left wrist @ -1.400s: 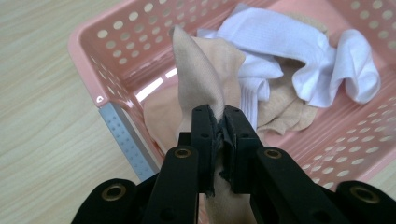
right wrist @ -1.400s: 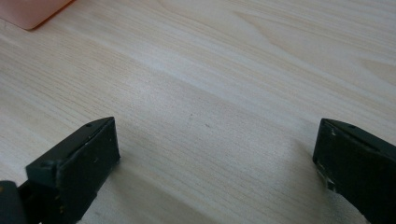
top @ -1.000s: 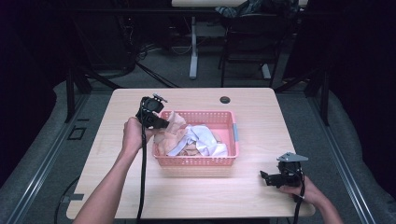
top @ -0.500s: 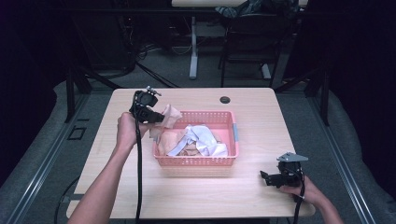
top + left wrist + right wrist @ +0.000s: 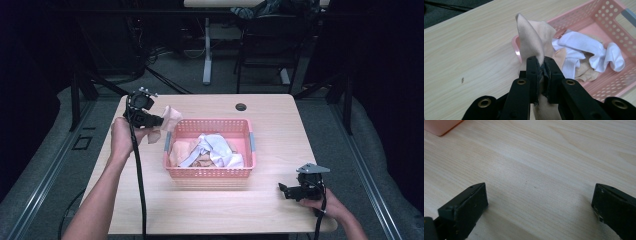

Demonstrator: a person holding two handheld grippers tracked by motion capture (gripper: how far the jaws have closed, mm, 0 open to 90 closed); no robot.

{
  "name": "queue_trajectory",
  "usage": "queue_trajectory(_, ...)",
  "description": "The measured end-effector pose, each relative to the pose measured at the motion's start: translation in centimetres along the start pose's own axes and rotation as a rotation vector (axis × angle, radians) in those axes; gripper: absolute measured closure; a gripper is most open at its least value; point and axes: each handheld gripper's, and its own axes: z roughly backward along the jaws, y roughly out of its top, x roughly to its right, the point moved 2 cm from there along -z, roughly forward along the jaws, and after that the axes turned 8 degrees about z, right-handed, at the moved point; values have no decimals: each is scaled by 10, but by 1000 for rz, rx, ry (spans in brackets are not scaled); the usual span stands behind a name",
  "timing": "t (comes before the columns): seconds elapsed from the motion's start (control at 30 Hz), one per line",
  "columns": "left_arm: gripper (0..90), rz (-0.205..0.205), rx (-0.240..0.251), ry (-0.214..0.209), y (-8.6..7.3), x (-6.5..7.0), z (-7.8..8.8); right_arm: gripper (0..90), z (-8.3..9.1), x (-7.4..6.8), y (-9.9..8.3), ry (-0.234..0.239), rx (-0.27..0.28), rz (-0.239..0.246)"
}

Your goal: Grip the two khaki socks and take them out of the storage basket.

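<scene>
The left tongs [image 5: 540, 65] pinch a beige fabric sock [image 5: 530, 40] beside the pink perforated plastic basket [image 5: 207, 172]; carry it well clear before releasing onto the wooden tabletop [image 5: 200, 205], while the right tongs [image 5: 539, 202] rest apart

No text, label, brand, number or sign can be read anywhere in these pictures.
</scene>
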Motion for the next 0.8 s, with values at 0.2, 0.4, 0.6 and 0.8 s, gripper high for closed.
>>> queue_trajectory(0.2,831,23,13,17,-5,-13,9,0,0,0,0,0,0,0)
queue_trajectory(0.4,830,40,18,39,-11,-27,16,0,-1,1,0,6,5,9)
queue_trajectory(0.6,829,64,26,63,-20,-41,23,0,-1,2,0,21,6,17)
queue_trajectory(0.8,829,99,35,88,-31,-56,25,0,-1,2,0,21,6,16)
